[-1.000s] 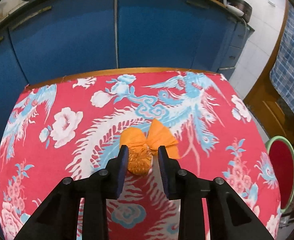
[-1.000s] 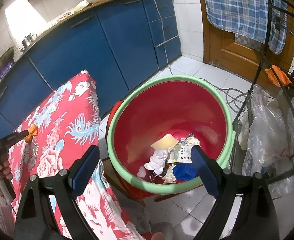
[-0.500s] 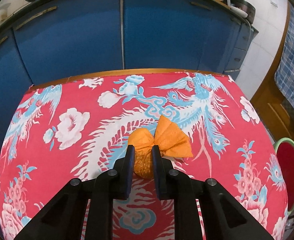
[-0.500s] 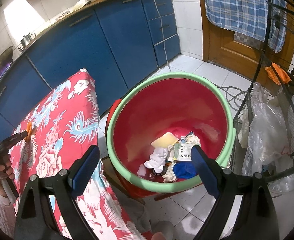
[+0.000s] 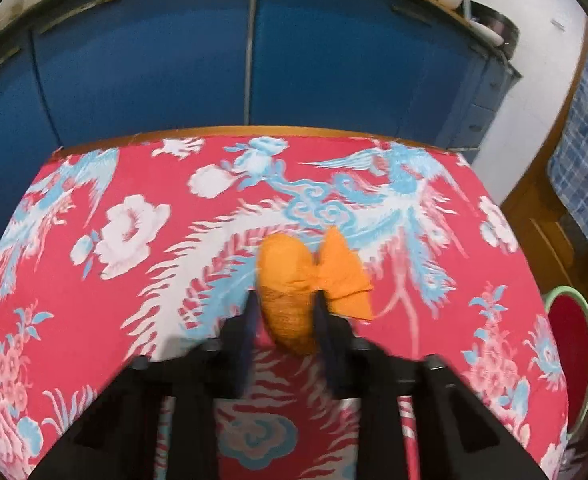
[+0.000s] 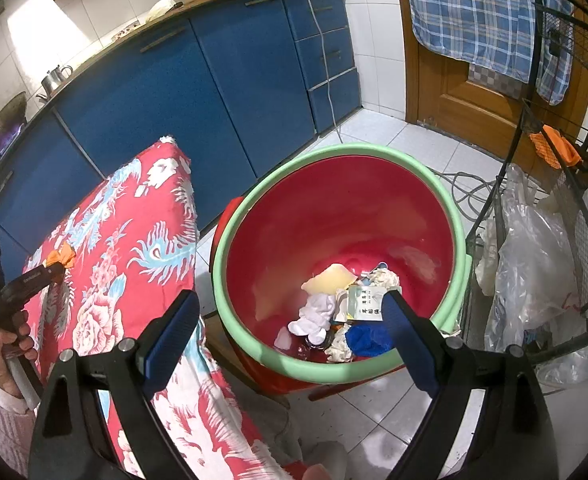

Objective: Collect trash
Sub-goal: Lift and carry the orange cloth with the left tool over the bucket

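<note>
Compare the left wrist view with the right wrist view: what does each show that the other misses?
Only the left wrist view shows the left gripper squeezing the orange net bag close up, fingers on both sides. Only the right wrist view shows the trash inside the red bucket and the open right gripper. Both show the bag, bucket, floral cloth and blue cabinets.

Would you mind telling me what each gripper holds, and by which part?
The left gripper pinches the orange mesh bundle by its rounded end; the right gripper holds nothing.

Home kitchen — blue cabinets (image 6: 198,92) under a counter, kettle (image 6: 56,76), wok (image 6: 4,128), tiled floor (image 6: 394,140)
</note>
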Action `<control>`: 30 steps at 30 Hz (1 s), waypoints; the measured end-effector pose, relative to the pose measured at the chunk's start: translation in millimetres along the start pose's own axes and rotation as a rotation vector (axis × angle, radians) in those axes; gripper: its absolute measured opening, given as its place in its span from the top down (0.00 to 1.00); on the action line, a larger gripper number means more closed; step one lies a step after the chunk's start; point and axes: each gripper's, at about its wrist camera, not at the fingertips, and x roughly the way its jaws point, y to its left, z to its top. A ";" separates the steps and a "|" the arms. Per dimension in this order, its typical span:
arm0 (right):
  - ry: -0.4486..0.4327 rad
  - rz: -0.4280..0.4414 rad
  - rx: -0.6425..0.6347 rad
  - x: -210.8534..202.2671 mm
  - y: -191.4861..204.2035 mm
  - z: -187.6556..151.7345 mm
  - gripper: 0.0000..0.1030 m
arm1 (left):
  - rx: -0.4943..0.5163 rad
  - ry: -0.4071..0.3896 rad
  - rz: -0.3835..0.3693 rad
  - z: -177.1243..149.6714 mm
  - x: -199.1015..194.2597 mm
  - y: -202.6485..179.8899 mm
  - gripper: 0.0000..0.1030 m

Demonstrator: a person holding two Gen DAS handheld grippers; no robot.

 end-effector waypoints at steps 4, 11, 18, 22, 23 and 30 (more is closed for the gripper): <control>0.001 0.002 0.006 -0.3 -2.5 -0.9 0.11 | 0.038 -0.045 0.002 -2.8 -11.1 -9.0 0.82; -0.003 0.000 0.005 -0.7 -6.0 -1.2 0.11 | 0.069 -0.084 -0.073 -2.6 -44.7 -21.4 0.82; -0.011 0.000 0.003 -5.8 -7.8 -1.5 0.11 | 0.141 -0.087 -0.174 -9.2 -76.4 -55.1 0.82; -0.021 -0.006 0.002 -12.5 -10.5 -1.0 0.11 | 0.191 -0.065 -0.251 -17.9 -87.9 -85.2 0.82; -0.027 -0.009 0.003 -14.9 -12.7 -0.9 0.11 | 0.209 -0.061 -0.266 -20.6 -90.5 -93.8 0.82; -0.050 -0.032 0.026 -27.4 -30.6 0.4 0.11 | 0.348 -0.032 -0.364 -44.0 -104.5 -157.8 0.82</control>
